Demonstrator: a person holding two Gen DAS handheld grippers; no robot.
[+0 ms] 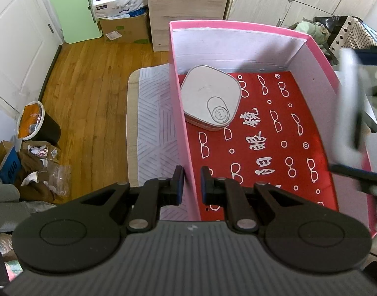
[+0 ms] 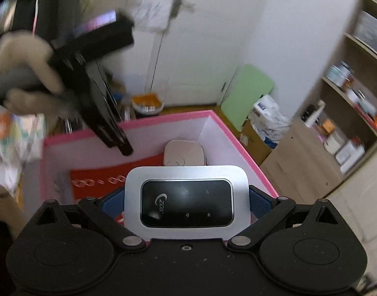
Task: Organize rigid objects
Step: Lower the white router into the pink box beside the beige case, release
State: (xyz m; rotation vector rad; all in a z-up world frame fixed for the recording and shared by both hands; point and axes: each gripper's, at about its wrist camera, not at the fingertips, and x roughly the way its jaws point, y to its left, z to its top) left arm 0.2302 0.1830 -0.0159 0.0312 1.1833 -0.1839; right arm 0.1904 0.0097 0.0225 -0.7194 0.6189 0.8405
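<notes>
Across the left wrist view, a pink box [image 1: 311, 42] lined with a red printed sheet [image 1: 262, 133] is seen, and one white rounded-square device [image 1: 209, 98] is already laid inside at its 11 o'clock corner; the task is judged partly done. The left hand-held gripper [image 1: 192, 183] is held empty, its jaws a little apart astride the box's left wall; whether the wall is touched cannot be told. At 3 o'clock the right hand-held gripper's load appears only as a blur.

From the right wrist view, a white pocket router [image 2: 187, 202] is pinched by its sides in the right hand-held gripper [image 2: 187, 203] above the box's near edge, not yet set down, so its placing is left
</notes>
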